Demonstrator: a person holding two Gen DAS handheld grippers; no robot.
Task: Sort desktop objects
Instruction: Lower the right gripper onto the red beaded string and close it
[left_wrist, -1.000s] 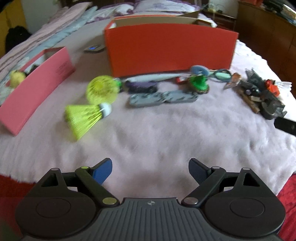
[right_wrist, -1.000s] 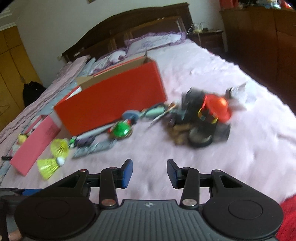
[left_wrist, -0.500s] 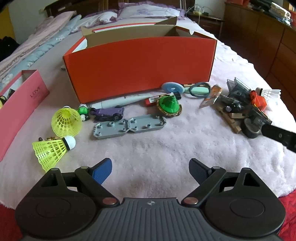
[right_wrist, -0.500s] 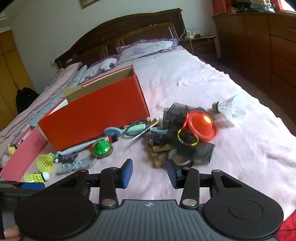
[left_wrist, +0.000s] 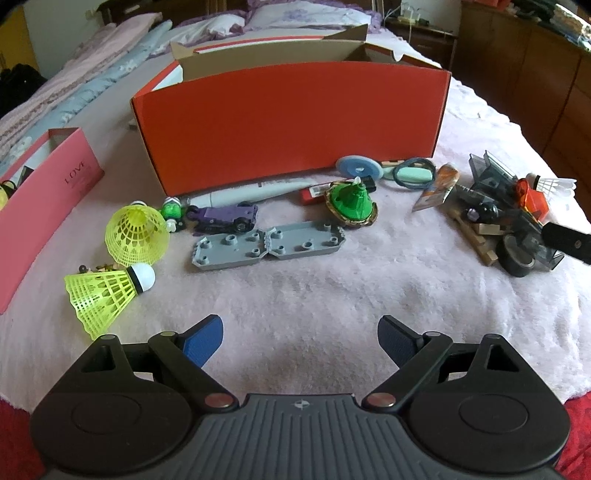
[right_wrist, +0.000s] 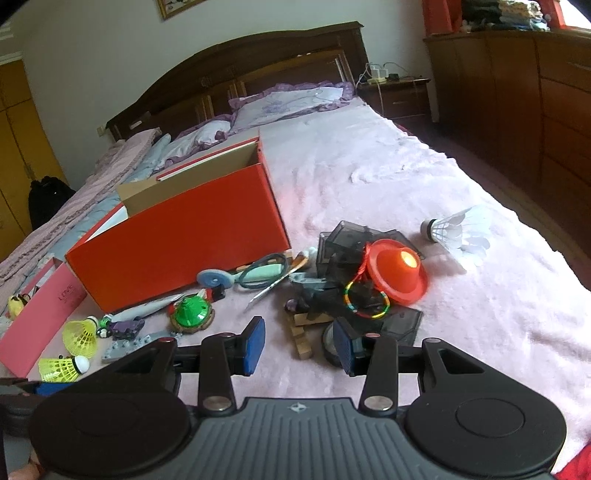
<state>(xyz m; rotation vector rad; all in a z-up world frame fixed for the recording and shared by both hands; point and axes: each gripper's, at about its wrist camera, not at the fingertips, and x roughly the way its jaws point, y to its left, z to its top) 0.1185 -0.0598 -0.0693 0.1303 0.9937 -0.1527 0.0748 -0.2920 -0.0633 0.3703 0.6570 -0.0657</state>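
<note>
Fluffy pale-pink blanket (left_wrist: 332, 280) covers the bed; the orange box (left_wrist: 291, 122) looks like matt cardboard, raw brown inside. Yellow shuttlecocks (left_wrist: 107, 291) are shiny meshed plastic, the grey plate (left_wrist: 266, 247) dull studded plastic, the headboard (right_wrist: 236, 70) polished dark wood.

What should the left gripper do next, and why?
Probably ease the left gripper toward the nearest yellow shuttlecock. Its jaws stand wide and empty, and that shuttlecock lies loose just ahead beside the pink box.

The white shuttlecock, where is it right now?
In the right wrist view the white shuttlecock lies on the pink blanket at the right, apart from the pile, just beyond the red cone toy.
</note>
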